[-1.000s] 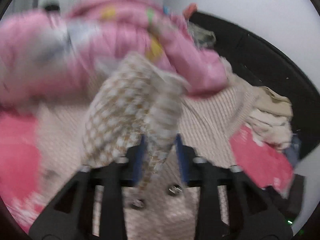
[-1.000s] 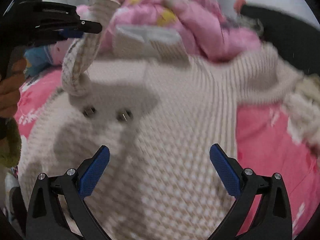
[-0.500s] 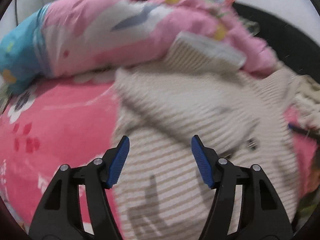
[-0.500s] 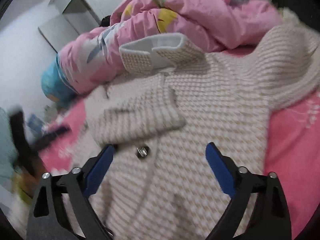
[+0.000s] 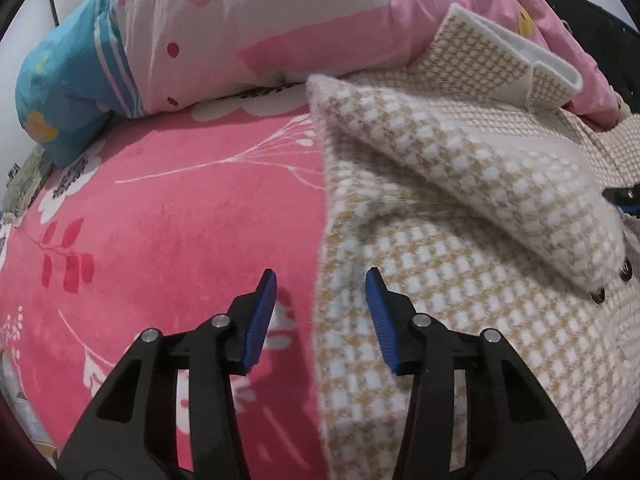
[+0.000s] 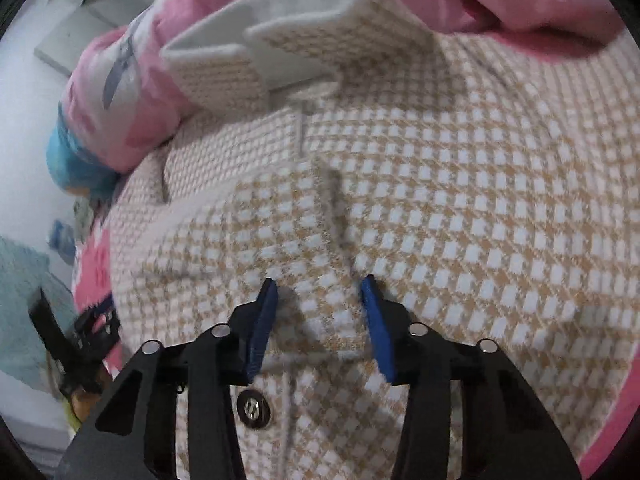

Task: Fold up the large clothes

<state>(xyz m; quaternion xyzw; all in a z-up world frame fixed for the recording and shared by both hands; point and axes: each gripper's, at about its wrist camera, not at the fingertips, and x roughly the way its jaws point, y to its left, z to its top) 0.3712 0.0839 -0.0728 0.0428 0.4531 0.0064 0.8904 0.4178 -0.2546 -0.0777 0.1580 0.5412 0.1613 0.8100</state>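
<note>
A beige-and-white houndstooth coat (image 5: 460,280) lies spread on a pink floral bedspread (image 5: 180,208). One sleeve (image 5: 480,184) is folded across its front. My left gripper (image 5: 320,300) is open and empty, low over the coat's left side edge, straddling the line between coat and bedspread. My right gripper (image 6: 320,304) is open over the coat (image 6: 460,220), with the cuff end of the folded sleeve (image 6: 320,240) lying between its fingers. The collar (image 6: 280,32) lies at the far end. A metal button (image 6: 252,404) shows near the right gripper.
A pink and blue duvet (image 5: 200,32) is bunched behind the coat at the head of the bed. The left gripper also shows at the left edge of the right wrist view (image 6: 76,344). A dark sofa edge (image 5: 580,8) lies at the far right.
My left gripper let go of the sleeve, laid it across the coat and moved to the coat's left edge. My right gripper came down to the sleeve's cuff, its fingers narrower.
</note>
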